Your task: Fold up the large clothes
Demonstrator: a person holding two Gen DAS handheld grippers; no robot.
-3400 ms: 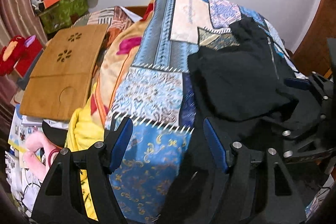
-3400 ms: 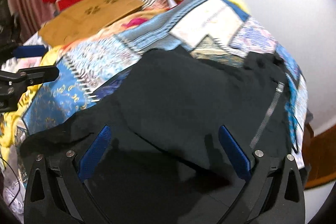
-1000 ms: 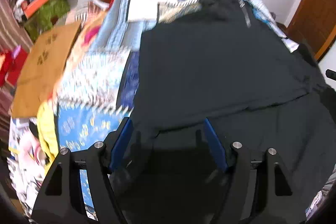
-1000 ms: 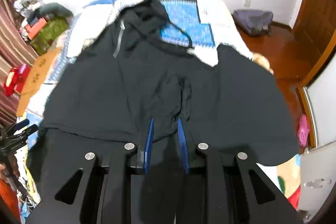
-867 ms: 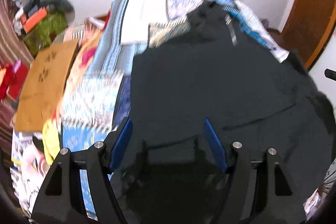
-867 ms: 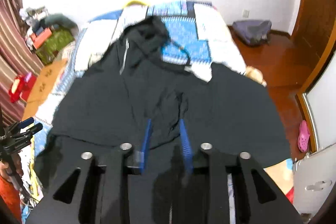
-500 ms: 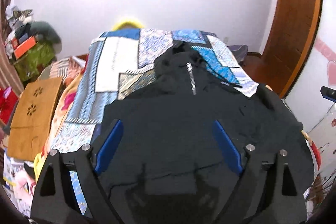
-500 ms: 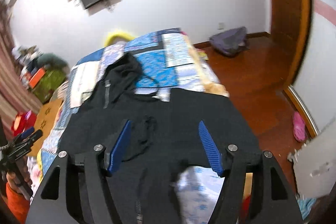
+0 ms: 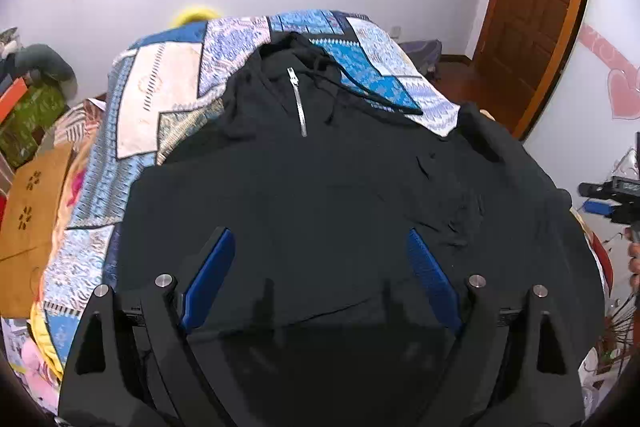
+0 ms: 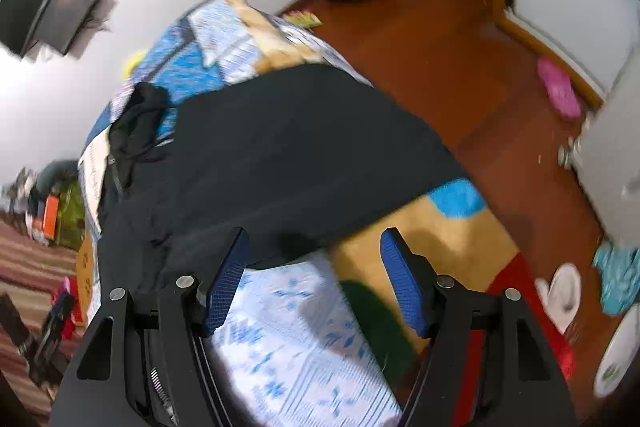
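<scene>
With the black hooded jacket (image 9: 320, 195) spread flat on the quilted bed (image 9: 160, 99) and unfolded, left gripper (image 9: 320, 267) and right gripper (image 10: 314, 267), just opened, grasp nothing.

Right wrist view motion-blurred: quilt (image 10: 224, 39) pattern and floor clutter (image 10: 560, 91) unreadable. Black hoodie (image 9: 320, 195) hem hidden behind left gripper (image 9: 320, 275) body, bottom edge cut off.
</scene>
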